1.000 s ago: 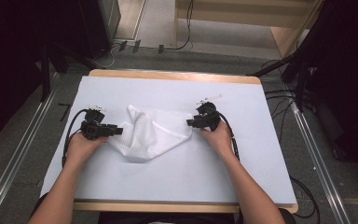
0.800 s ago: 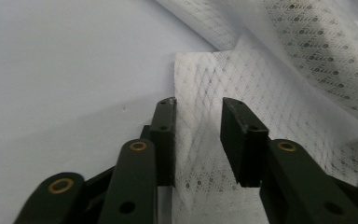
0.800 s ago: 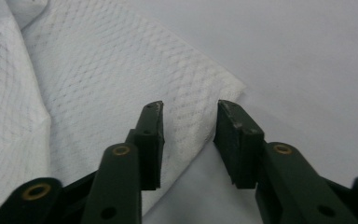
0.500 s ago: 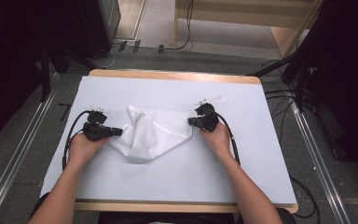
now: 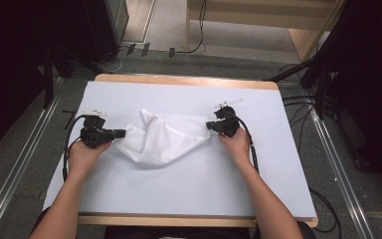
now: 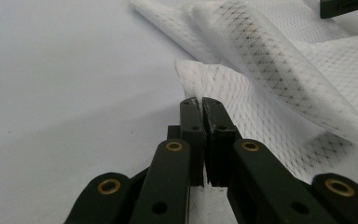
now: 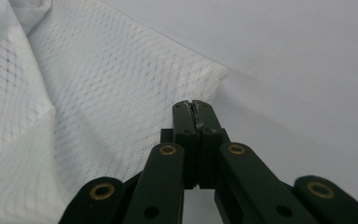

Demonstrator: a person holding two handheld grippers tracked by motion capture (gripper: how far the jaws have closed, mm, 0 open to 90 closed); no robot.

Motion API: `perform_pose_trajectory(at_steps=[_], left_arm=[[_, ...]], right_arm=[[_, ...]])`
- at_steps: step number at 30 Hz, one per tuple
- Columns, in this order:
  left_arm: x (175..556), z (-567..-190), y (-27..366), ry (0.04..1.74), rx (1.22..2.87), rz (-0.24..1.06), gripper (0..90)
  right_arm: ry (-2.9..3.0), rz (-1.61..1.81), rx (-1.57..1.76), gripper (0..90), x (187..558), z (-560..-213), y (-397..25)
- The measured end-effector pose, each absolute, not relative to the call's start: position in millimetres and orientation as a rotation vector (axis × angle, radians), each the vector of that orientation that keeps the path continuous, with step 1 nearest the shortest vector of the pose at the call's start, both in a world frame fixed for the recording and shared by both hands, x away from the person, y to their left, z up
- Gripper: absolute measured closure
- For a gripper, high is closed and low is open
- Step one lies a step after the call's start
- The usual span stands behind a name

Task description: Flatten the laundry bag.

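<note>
A white mesh cloth (image 5: pixel 161 139) lies crumpled at the middle of the bench (image 5: pixel 189 194). The left gripper (image 5: pixel 122 133) is clamped tight on the cloth's left edge. The right gripper (image 5: pixel 210 125) is closed at the right corner, apparently pinching a thin bit of the fabric.

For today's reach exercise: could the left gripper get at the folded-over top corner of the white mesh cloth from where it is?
Probably yes: the left gripper, jaws shut, sits at the white mesh cloth, with bare table cover between it and that corner.
</note>
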State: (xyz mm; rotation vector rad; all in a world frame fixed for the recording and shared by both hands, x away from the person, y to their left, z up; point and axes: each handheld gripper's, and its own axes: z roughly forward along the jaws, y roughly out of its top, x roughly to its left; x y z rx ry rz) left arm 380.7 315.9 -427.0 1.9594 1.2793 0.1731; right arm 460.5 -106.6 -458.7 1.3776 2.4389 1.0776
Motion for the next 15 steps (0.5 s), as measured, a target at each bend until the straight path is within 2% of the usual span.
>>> perform_pose_trajectory(at_steps=[15], left_arm=[[372, -423, 319, 1.279, 1.905, 0.181, 89.6]], right_arm=[[2.334, 1.046, 1.521, 90.0, 484, -459, -158]])
